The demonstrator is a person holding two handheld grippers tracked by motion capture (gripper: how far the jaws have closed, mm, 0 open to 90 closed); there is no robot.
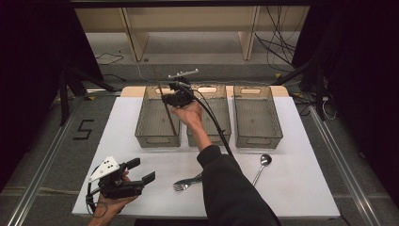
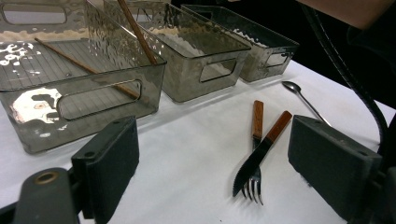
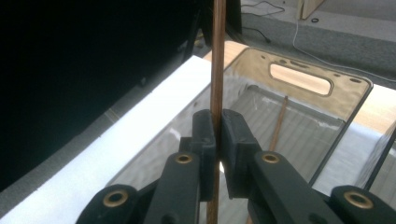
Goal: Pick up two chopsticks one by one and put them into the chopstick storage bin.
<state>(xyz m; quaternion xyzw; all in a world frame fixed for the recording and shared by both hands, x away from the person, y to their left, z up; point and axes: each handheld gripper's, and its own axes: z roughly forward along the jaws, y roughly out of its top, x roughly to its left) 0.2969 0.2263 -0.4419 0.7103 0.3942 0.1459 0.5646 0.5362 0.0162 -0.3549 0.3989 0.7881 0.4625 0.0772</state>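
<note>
My right gripper (image 1: 169, 100) hangs over the left clear bin (image 1: 141, 129), shut on a brown wooden chopstick (image 1: 171, 123) that slants down into the bin. In the right gripper view the jaws pinch this chopstick (image 3: 217, 70) upright, and a second chopstick (image 3: 279, 123) lies on the bin floor. My left gripper (image 1: 143, 170) rests low at the table's front left, open and empty. In the left gripper view a wood-handled knife (image 2: 261, 151) and fork (image 2: 256, 140) lie crossed on the white table ahead of the open jaws.
Two more clear bins stand side by side, the middle bin (image 1: 221, 136) and the right bin (image 1: 259, 139). A metal spoon (image 1: 261, 167) lies at front right. The fork and knife (image 1: 188, 182) lie beside the right sleeve. A black cable (image 1: 214, 122) trails from the right gripper.
</note>
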